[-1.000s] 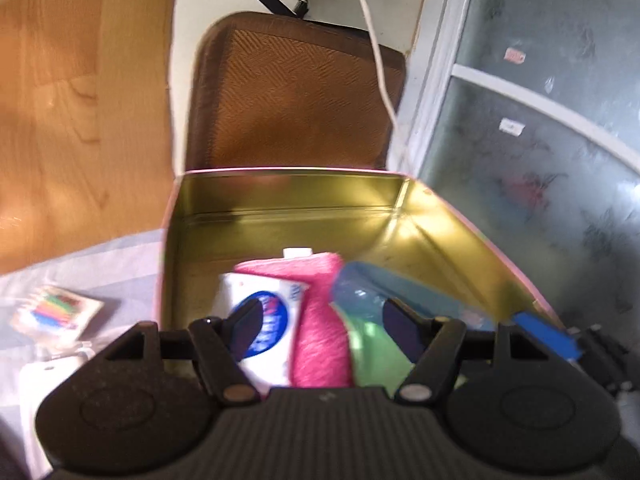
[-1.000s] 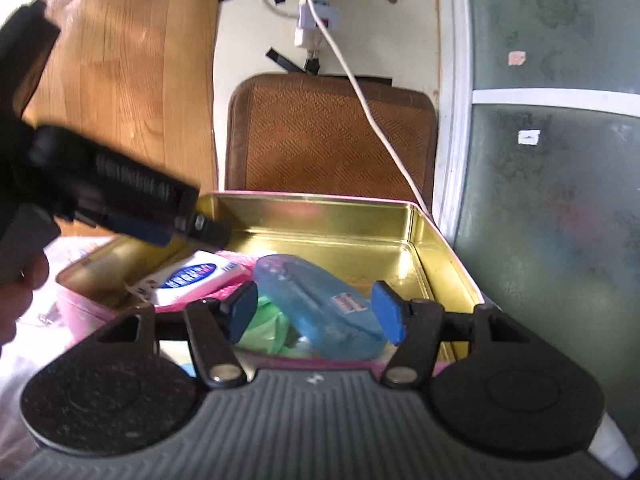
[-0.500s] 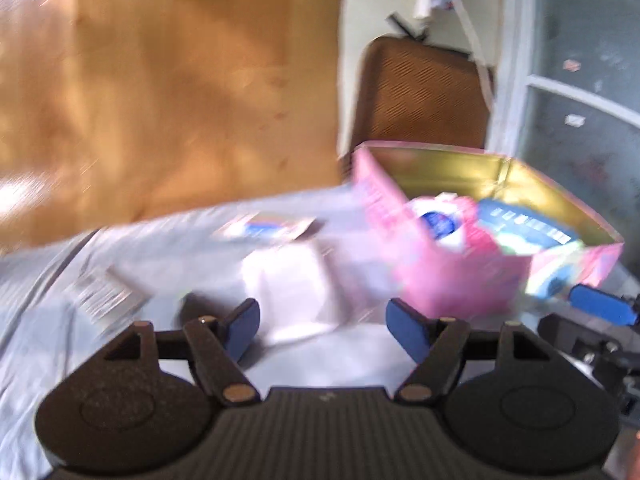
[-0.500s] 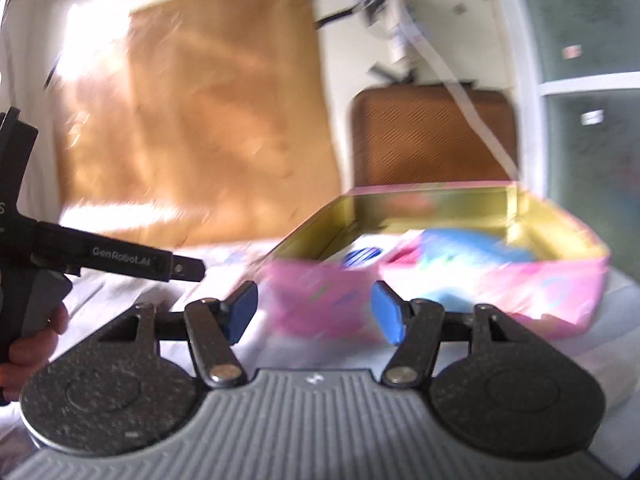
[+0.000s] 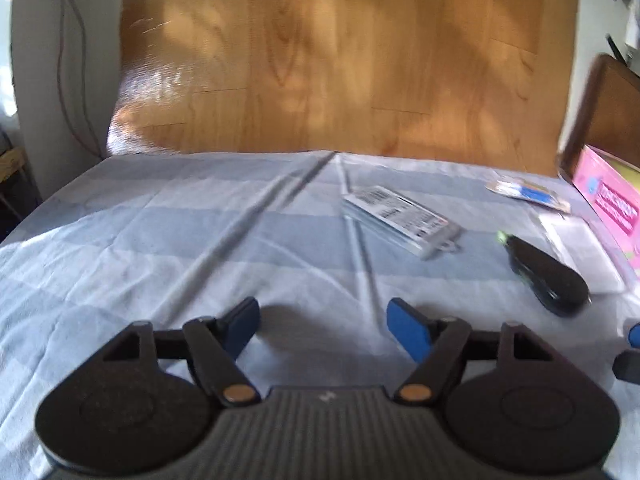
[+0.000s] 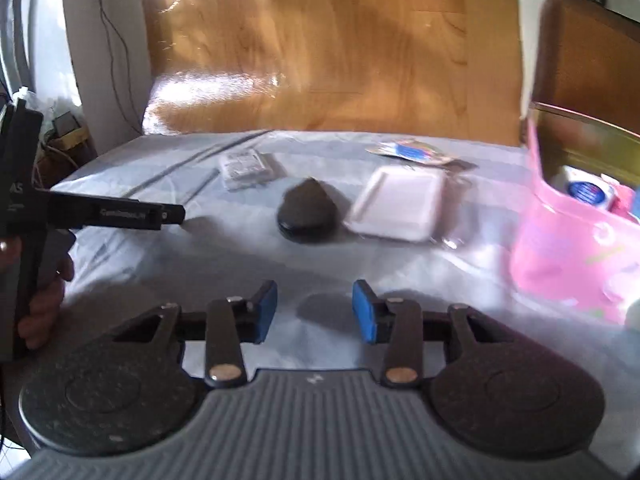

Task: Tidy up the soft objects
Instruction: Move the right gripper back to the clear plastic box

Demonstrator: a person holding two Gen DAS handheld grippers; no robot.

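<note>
Lying on a pale blue-and-white sheet (image 6: 168,264) that covered the work surface were four loose items, catalogued from the right wrist view. First, a black teardrop-shaped pad (image 6: 306,212), flat on the sheet near the middle. Second, a white rectangular pad in a clear wrapper (image 6: 396,204), just beside the black one on its right. Third, a small clear packet with printed labels (image 6: 246,168), farther back and to the left. Fourth, a flat sachet with blue print (image 6: 412,152), behind the white pad, near the wooden board (image 6: 328,48) that stood at the far edge.

At the right edge stood a pink tin box (image 6: 568,248) with a gold interior, open at the top; inside it a white pack with a blue round label (image 6: 586,190) was visible beside something pink (the rest of the contents fell outside the frame).

Left gripper (image 5: 322,322): jaws apart, nothing between them, only bare sheet beneath; the same labelled packet (image 5: 398,220) and black pad (image 5: 548,276) lay ahead to its right, well clear of the pads. In the right wrist view its black body showed at far left, held by a hand (image 6: 44,296).

Right gripper (image 6: 314,310): jaws had just been closing, yet a gap remained between the blue pads and nothing sat in it. It hung short of the black pad, not touching it.
</note>
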